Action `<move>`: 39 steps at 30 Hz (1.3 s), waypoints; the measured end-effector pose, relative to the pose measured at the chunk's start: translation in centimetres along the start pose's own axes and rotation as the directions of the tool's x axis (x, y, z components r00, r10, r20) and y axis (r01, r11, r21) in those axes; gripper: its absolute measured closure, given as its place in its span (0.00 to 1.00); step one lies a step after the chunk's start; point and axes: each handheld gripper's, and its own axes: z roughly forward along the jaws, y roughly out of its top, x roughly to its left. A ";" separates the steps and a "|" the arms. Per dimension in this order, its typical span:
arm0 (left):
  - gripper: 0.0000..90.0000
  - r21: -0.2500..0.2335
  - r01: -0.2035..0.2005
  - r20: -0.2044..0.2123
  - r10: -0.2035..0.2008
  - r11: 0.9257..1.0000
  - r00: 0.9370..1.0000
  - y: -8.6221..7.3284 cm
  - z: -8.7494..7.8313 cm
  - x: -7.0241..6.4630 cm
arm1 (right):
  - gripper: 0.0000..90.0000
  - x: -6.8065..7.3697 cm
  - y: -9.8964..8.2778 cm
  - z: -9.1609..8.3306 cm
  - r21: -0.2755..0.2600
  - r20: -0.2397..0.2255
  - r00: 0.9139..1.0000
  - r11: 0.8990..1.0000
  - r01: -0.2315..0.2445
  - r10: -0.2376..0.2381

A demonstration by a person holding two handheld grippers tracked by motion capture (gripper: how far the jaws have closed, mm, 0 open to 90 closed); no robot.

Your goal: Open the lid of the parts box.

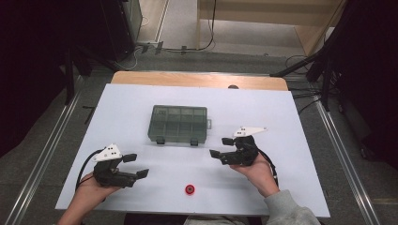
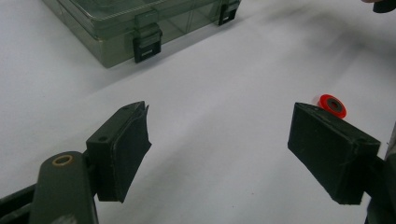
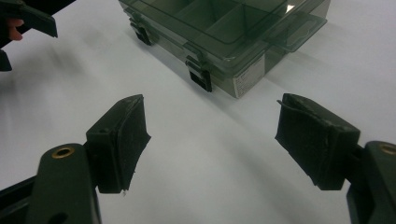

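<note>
A smoky-green clear compartment box (image 1: pixel 179 123) lies shut in the middle of the white table, two black latches on its near side. A small red ring with a dark centre (image 1: pixel 189 189) sits near the front edge. My left gripper (image 1: pixel 136 165) hovers at the front left, open and holding nothing; in its own view the red ring (image 2: pixel 332 105) peeks out just past its right jaw and the box (image 2: pixel 140 23) lies ahead to the left. My right gripper (image 1: pixel 220 147) is open and holds nothing, just right of the box's near corner; the box (image 3: pixel 224 32) lies ahead of its jaws.
The white table top (image 1: pixel 131 103) rests on a wooden table whose far edge (image 1: pixel 197 79) shows behind it. Cables trail from both grippers toward the person's forearms. Dark stands and floor cables surround the table; metal floor rails run along both sides.
</note>
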 end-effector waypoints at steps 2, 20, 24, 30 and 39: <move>0.22 0.000 0.000 0.001 0.000 1.000 1.000 0.0 0.0 0.0 | 0.28 0.0 0.1 0.1 0.002 0.001 1.000 1.000 -0.002 0.002; 0.22 0.005 -0.002 -0.001 0.002 1.000 1.000 0.0 0.0 0.0 | 0.31 -0.2 1.0 2.1 0.012 0.031 0.999 1.000 0.014 -0.014; 0.22 0.004 -0.003 -0.001 0.003 1.000 1.000 0.0 0.1 0.0 | 0.34 -0.2 1.2 2.5 0.018 0.035 0.999 1.000 0.020 -0.020; 0.22 0.004 -0.001 -0.003 0.001 1.000 1.000 0.0 0.0 0.0 | 0.44 -0.2 1.3 3.1 0.027 0.038 0.999 0.999 0.029 -0.030; 0.22 0.007 -0.003 -0.004 0.003 1.000 1.000 0.0 0.0 0.0 | 0.67 -0.4 1.2 3.8 0.053 0.066 0.997 0.998 0.027 -0.030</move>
